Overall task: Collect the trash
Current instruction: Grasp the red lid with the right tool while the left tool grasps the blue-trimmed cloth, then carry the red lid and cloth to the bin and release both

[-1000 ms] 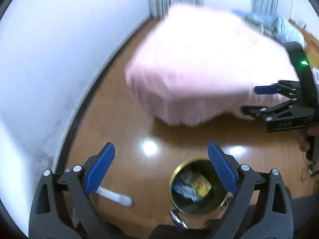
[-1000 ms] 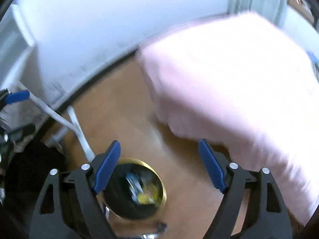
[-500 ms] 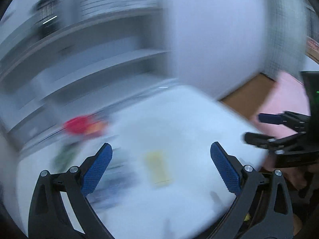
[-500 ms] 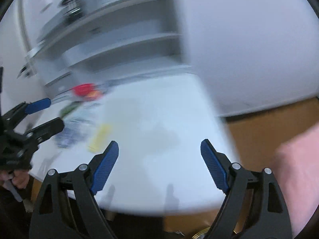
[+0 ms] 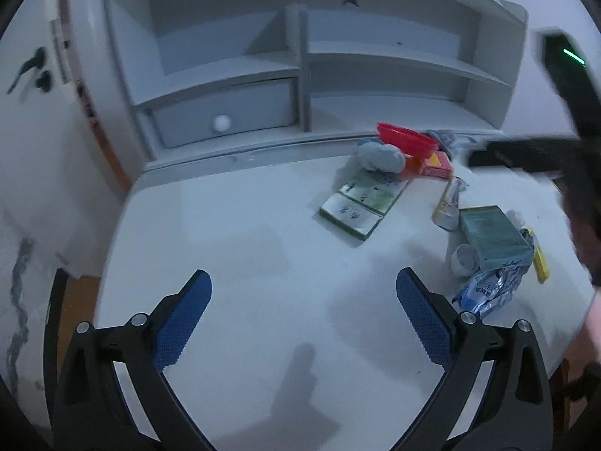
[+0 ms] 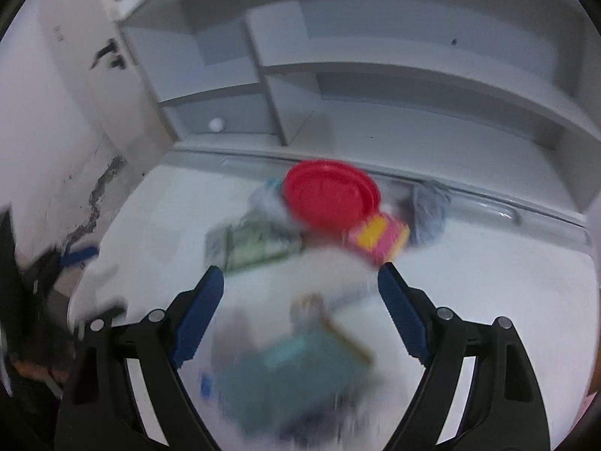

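Litter lies on a white desk (image 5: 233, 248). In the left wrist view I see a flat green-and-white box (image 5: 357, 203), a teal box (image 5: 492, 236), a crumpled silver-blue foil wrapper (image 5: 488, 293), a small tube (image 5: 447, 203), a pink-and-yellow box (image 5: 435, 163) and a red lid (image 5: 407, 139). My left gripper (image 5: 303, 273) hangs open above bare desk, left of the litter. My right gripper (image 6: 300, 268) is open and empty above the blurred teal box (image 6: 293, 372), with the red lid (image 6: 330, 195) and pink-and-yellow box (image 6: 379, 240) beyond.
A white shelf unit (image 5: 300, 75) with a drawer (image 5: 225, 112) stands at the back of the desk. A marked white wall (image 5: 33, 188) is on the left. A strip of wooden floor (image 5: 79, 300) shows past the desk's left edge.
Both grippers swung up from the gold-rimmed bin on the wooden floor beside the pink bed and now look down on the white desk. Both stayed open and empty.
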Demonstrator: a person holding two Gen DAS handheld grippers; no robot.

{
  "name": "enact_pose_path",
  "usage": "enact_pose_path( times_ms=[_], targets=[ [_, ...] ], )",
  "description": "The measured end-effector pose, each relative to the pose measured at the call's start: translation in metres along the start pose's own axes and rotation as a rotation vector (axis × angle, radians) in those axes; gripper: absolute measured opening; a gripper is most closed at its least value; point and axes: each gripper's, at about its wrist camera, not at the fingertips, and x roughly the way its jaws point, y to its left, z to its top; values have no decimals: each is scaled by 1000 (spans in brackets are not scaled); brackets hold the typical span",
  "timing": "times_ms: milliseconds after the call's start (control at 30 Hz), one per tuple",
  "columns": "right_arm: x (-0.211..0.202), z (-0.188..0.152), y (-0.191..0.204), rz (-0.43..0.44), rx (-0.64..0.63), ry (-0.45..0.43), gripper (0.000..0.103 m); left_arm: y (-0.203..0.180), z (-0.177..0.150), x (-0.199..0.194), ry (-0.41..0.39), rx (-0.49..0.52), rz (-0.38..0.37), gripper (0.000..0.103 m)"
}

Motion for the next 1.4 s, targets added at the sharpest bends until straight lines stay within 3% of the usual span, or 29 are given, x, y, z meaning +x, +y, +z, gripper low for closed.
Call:
enact_pose_path(
  times_ms=[200,300,467,533,567,600,667,767,800,833,867,967,1100,1133,1167,1233,1300,1333,1400],
  targets=[
    [57,49,-19,1,59,78,81,-19,19,36,15,88,-155,96],
    [77,61,-21,-6,58,112,81,-25,32,60,35,120,-182,96],
    [95,67,-20,-12,49,154,80,-38,49,95,68,190,-156,96],
    [96,65,-22,-23,44,159,55,-42,53,108,92,221,-154,96],
    [94,65,-23,-24,47,157,32,-41,53,109,95,228,-140,96],
    [91,65,-26,-2,61,157,21,-41,54,112,94,236,-125,96],
    [80,61,-30,-4,62,132,10,-39,55,116,100,235,-140,96],
    [60,57,-33,-17,48,97,8,-38,58,118,97,216,-146,94],
    [54,56,-34,-10,48,88,8,-39,58,117,91,223,-150,90],
    [46,53,-33,-8,43,75,8,-42,56,116,94,233,-158,71],
    [39,50,-32,-7,38,67,8,-44,55,117,110,242,-171,64],
    [13,38,-29,-2,22,42,8,-51,51,108,105,269,-135,61],
    [-27,13,-32,7,13,5,8,-45,46,79,100,230,-109,59],
    [-39,5,-35,2,15,-5,8,-42,45,72,101,219,-103,54],
    [-49,-1,-38,-3,21,-12,8,-39,45,60,105,201,-103,14],
    [-67,-17,-46,-2,40,-29,8,-36,47,46,124,172,-90,9],
    [-81,-32,-60,34,107,-28,8,-35,52,26,88,165,-52,9],
    [-87,-38,-63,17,111,-36,8,-35,54,19,80,172,-46,4],
    [-102,-52,-68,-23,107,-59,8,-35,55,8,80,165,-46,3]
  ],
)
